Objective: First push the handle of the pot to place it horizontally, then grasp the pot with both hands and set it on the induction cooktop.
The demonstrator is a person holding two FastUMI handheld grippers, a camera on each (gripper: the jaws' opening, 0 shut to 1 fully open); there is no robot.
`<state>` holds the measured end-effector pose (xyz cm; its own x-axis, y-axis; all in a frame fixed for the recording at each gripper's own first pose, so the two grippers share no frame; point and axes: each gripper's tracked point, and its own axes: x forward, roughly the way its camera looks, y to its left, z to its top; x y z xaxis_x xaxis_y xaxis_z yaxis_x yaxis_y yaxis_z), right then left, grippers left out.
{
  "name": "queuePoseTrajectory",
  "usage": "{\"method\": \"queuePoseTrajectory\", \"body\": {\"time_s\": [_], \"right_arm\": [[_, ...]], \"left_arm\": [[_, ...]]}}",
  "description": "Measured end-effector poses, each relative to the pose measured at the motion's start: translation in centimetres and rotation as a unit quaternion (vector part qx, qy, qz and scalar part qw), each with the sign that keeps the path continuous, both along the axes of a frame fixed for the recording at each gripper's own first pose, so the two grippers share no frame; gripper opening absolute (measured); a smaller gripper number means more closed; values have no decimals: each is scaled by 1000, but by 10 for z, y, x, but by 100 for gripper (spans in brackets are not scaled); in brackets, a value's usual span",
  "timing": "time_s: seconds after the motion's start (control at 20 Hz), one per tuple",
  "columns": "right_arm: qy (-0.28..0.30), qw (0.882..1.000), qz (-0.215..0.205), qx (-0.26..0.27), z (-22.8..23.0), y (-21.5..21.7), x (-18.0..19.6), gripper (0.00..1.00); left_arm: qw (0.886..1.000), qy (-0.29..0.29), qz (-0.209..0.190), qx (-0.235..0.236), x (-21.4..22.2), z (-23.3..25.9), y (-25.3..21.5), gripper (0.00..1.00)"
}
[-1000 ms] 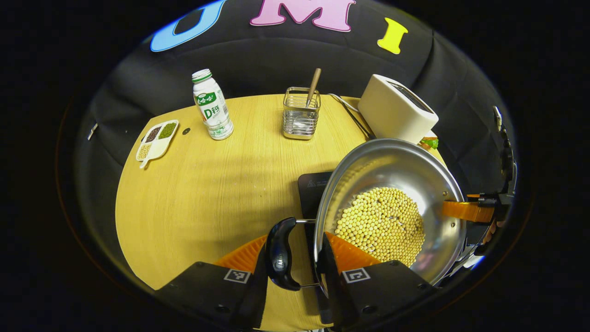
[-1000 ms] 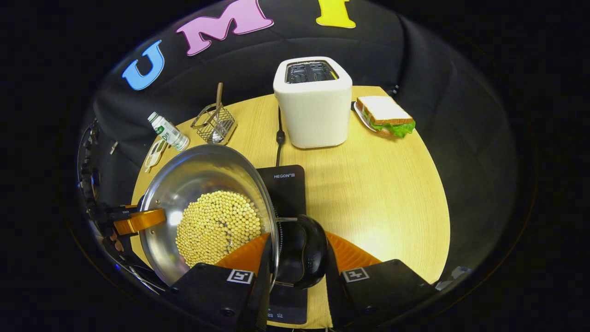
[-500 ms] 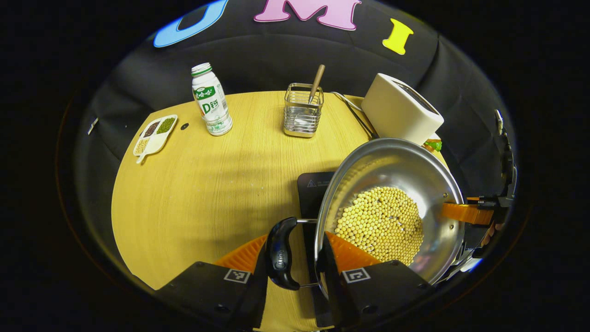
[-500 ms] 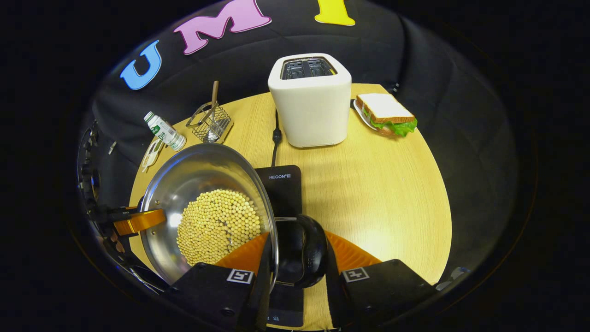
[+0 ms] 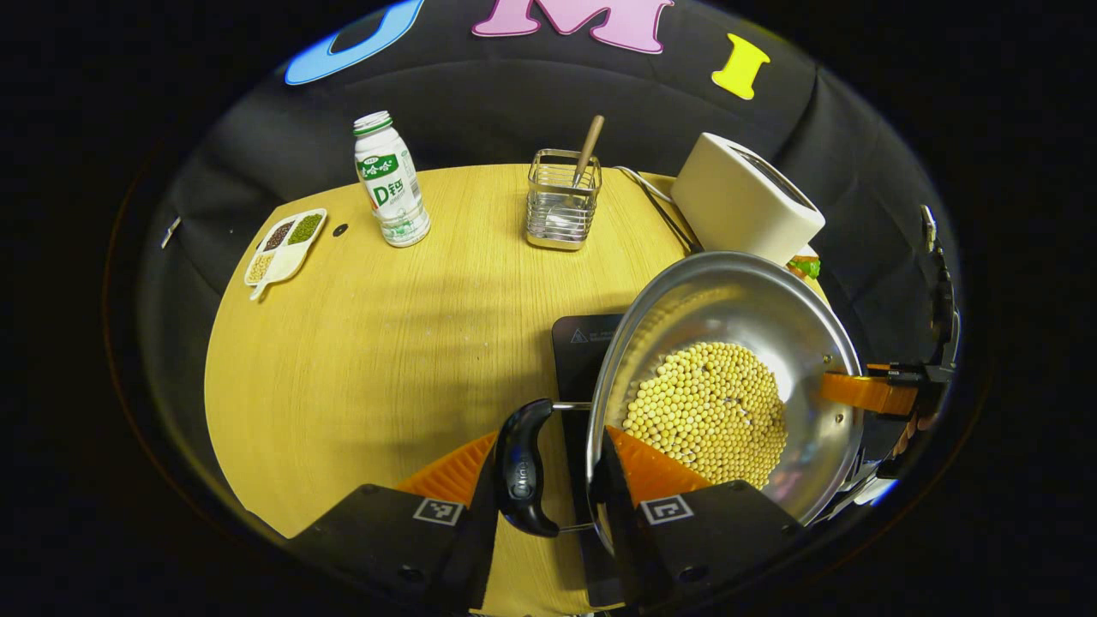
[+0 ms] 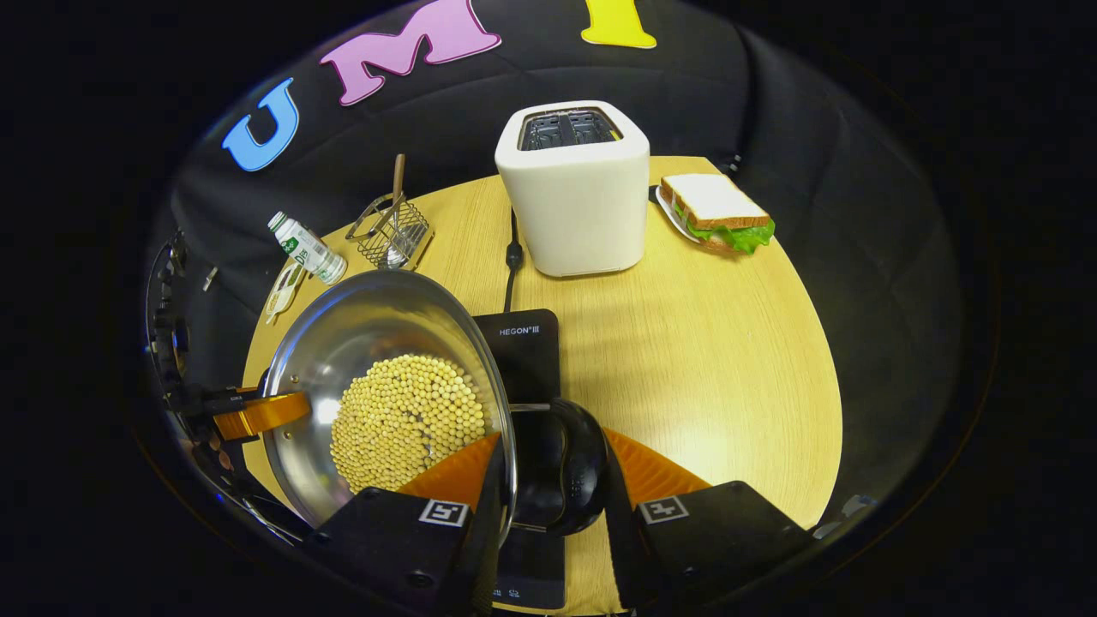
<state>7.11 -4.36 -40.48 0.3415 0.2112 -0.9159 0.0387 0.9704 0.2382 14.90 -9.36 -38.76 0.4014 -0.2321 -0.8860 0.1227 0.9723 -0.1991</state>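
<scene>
A steel pot (image 5: 728,300) full of soybeans (image 5: 707,411) hangs just above the black induction cooktop (image 5: 576,343), which lies on the wooden table (image 5: 360,360). My left gripper (image 5: 548,437) is shut on the pot's black side handle (image 5: 521,467), one finger outside the handle and the other inside the rim. In the right gripper view the pot (image 6: 368,326) is at the left, over the cooktop (image 6: 523,343). My right gripper (image 6: 553,437) is shut on the opposite black handle (image 6: 570,463) in the same way. Each view shows the other gripper across the pot.
A white toaster (image 6: 574,197) stands behind the cooktop, its cable (image 6: 512,248) running toward it. A sandwich (image 6: 716,210) lies at the far right. A milk bottle (image 5: 386,180), a wire utensil holder (image 5: 561,201) and a small divided dish (image 5: 283,248) sit at the far left.
Both grippers have shifted slightly with the pot in them; the things at the back of the table have drifted a little up in both views. Both grips are unchanged.
</scene>
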Motion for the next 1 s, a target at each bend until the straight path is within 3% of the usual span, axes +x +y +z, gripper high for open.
{"method": "queuePoseTrajectory", "body": {"time_s": [0.05,0.1,0.2,0.35,0.45,0.5,0.55,0.8,1.0], "right_arm": [[0,1000,0,0,0,0,0,57],[1,1000,0,0,0,0,0,57],[1,1000,0,-2,0,0,0,58],[-4,1000,-5,-10,-1,-3,2,61],[-8,1000,-6,-18,1,-5,2,75],[-8,1000,-8,-23,1,-8,2,89],[-10,1000,-11,-27,3,-12,2,93],[-43,998,-36,-17,26,-14,7,94],[-100,993,-40,-47,57,-23,11,95]], "left_arm": [[1000,1,-1,0,0,0,0,58],[1000,1,-1,0,0,0,-1,65],[1000,2,-3,2,2,-1,0,60],[1000,7,-17,8,-3,-3,-2,66],[1000,0,-22,13,-3,-2,-2,77],[1000,-7,-16,17,1,-1,-1,94],[1000,-11,-9,18,1,2,1,98],[1000,-27,-2,12,-3,16,4,96],[998,-66,4,2,-7,44,6,96]]}}
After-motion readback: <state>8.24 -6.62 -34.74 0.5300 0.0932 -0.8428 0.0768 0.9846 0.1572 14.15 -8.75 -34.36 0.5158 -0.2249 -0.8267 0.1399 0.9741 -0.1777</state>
